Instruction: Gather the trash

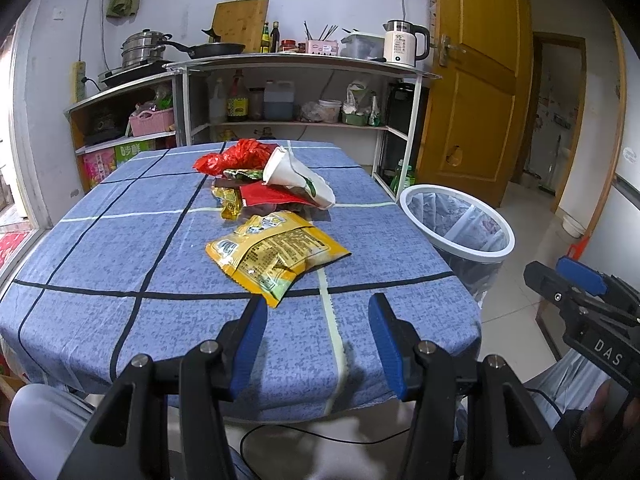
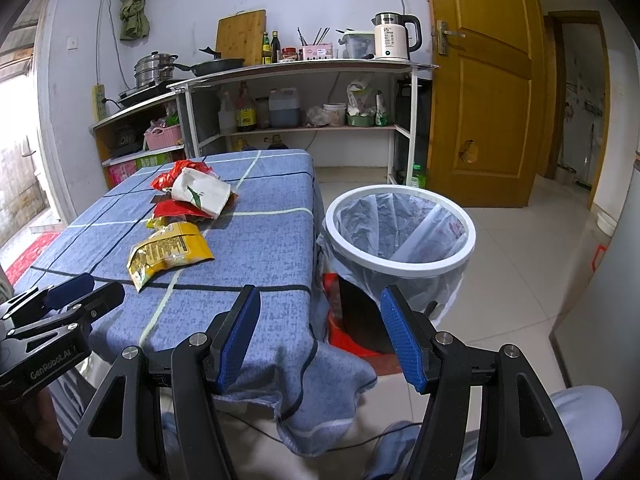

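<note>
Left gripper (image 1: 318, 308) and right gripper (image 2: 320, 300) are hovering wide open, empty. Yellow wrapper (image 1: 276, 254) is lying on the table (image 1: 120, 248); the wrappers behind it are partly hiding beneath the paper cup (image 1: 298, 178). The bin (image 2: 400, 232) is standing beside the table.

1. The left gripper (image 1: 318, 304) has black angular arms with triangular cut-outs and two fingers faced with blue ribbed pads (image 1: 250, 344).
2. Round silver screws (image 1: 209, 346) sit at its arm joints.
3. The right gripper (image 2: 320, 300) is built alike: black arms, blue textured pads (image 2: 400, 340), silver screws (image 2: 443, 337).
4. White lettering marks the housings: "DAS" on the right one, "GenRobot.AI" on the left.
5. Beneath the grippers, the person's light grey-blue trousers (image 2: 580, 420) show, with a thin black cable (image 1: 304, 438).
</note>
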A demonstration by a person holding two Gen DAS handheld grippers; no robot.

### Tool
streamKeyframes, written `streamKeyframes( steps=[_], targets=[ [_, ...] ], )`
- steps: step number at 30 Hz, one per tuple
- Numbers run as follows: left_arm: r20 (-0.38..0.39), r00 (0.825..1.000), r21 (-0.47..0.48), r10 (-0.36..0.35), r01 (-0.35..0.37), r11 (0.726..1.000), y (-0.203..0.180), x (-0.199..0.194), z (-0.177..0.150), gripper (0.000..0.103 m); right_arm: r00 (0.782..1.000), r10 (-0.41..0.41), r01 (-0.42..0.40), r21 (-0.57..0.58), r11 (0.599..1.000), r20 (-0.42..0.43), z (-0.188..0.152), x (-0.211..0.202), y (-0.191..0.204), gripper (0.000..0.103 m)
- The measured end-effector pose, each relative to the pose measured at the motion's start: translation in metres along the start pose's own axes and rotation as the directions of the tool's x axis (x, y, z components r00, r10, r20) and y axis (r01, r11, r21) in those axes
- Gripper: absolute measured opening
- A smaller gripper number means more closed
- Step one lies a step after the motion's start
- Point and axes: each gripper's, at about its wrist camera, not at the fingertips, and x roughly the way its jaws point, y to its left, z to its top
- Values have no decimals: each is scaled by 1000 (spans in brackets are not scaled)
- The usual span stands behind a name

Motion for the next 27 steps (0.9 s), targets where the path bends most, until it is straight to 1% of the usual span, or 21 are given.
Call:
streamKeyframes(
  steps=[27],
  targets=[
    [2, 1000, 1, -2, 2, 1000, -4, -4, -5, 55, 1000, 5, -5, -2, 1000, 4, -3, -5, 2, 63]
  ],
)
